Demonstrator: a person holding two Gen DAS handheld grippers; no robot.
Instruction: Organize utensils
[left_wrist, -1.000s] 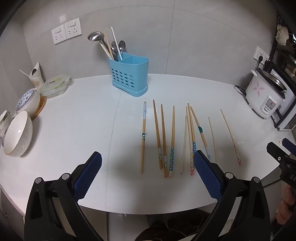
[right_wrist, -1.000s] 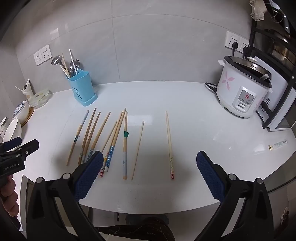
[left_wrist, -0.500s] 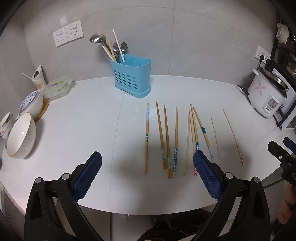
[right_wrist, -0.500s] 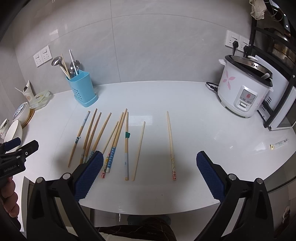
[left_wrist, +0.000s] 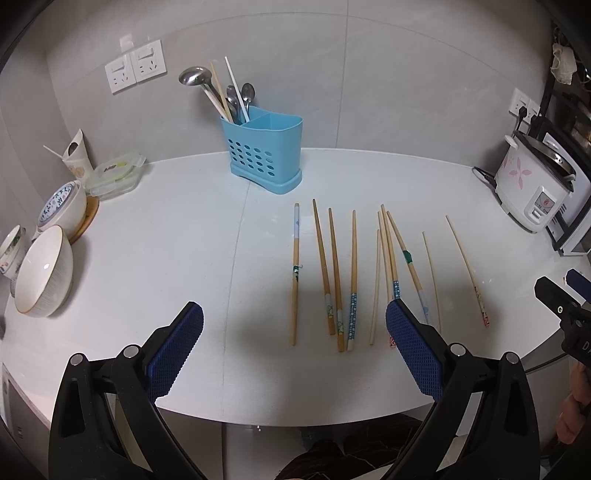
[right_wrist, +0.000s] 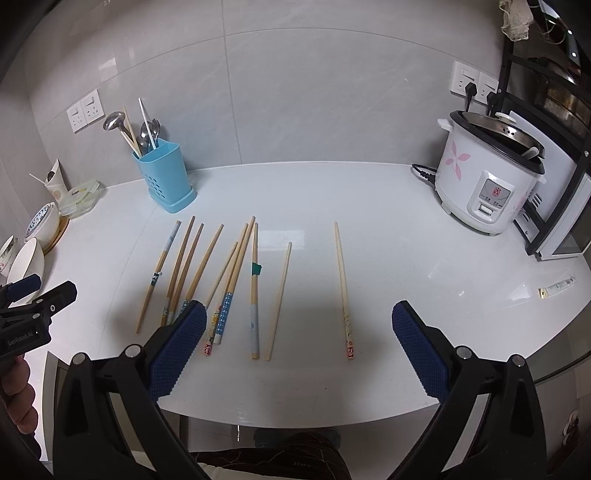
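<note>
Several wooden chopsticks (left_wrist: 334, 273) lie side by side on the white counter (left_wrist: 166, 258), also in the right wrist view (right_wrist: 229, 280). One chopstick (right_wrist: 342, 284) lies apart to the right. A blue utensil holder (left_wrist: 264, 151) with a ladle, spoons and chopsticks in its left compartment stands at the back; it also shows in the right wrist view (right_wrist: 166, 177). My left gripper (left_wrist: 295, 345) is open and empty above the counter's front edge, before the chopsticks. My right gripper (right_wrist: 299, 345) is open and empty, near the front edge.
Bowls (left_wrist: 42, 273) and a plastic food box (left_wrist: 114, 175) crowd the left end. A white rice cooker (right_wrist: 487, 184) and a microwave stand at the right. A small tube (right_wrist: 557, 286) lies at the far right. The wall carries sockets.
Both grippers have drifted slightly forward and lower toward the counter; the chopsticks look a little closer. Both stay open and nothing on the counter has moved.
</note>
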